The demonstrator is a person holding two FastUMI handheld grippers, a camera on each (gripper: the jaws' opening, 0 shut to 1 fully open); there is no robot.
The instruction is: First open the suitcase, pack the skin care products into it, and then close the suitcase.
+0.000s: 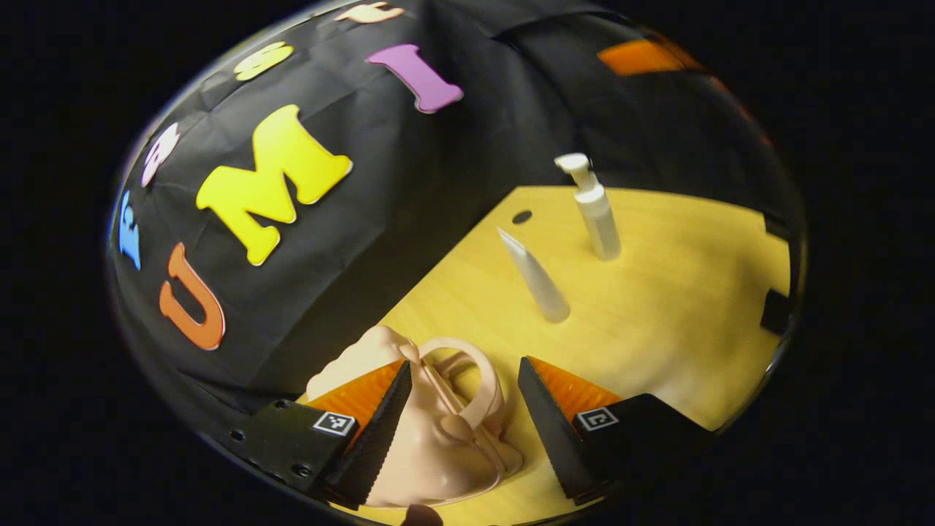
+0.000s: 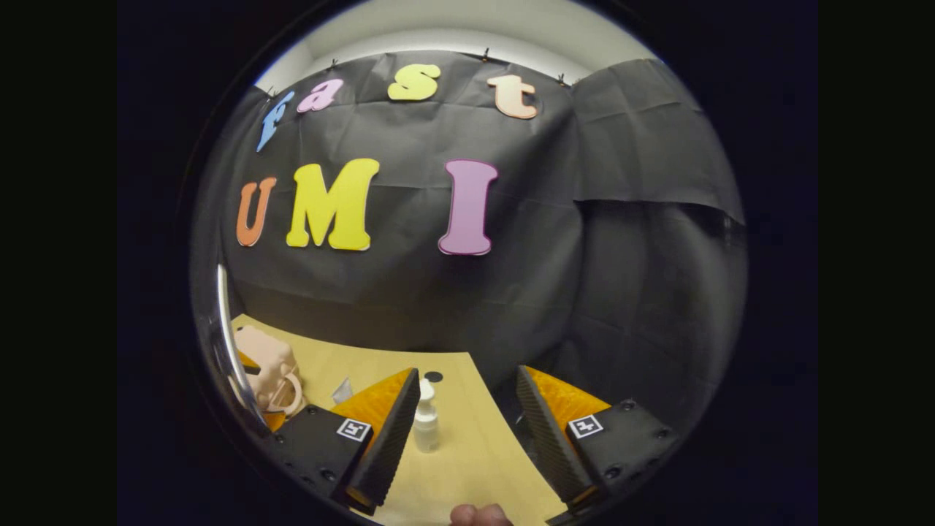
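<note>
Left gripper view shows the small pink suitcase [image 1: 431, 438] lying closed on the wooden table [image 1: 657, 307], its handle [image 1: 467, 376] between the wide-open fingers of the left gripper [image 1: 460, 431], which grips nothing. Beyond the suitcase stand a white tube [image 1: 537, 277] and, farther off, a pump bottle [image 1: 595, 212]; neither carries legible writing. Right gripper view has the right gripper [image 2: 467, 431] spread open and empty, just short of the pump bottle [image 2: 426, 420], with the suitcase [image 2: 266, 365] well off to one side.

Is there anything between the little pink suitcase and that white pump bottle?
Yes. In the left gripper view, a white tapered tube stands on the yellow wooden table between the small pink plastic suitcase and the white pump bottle.
</note>
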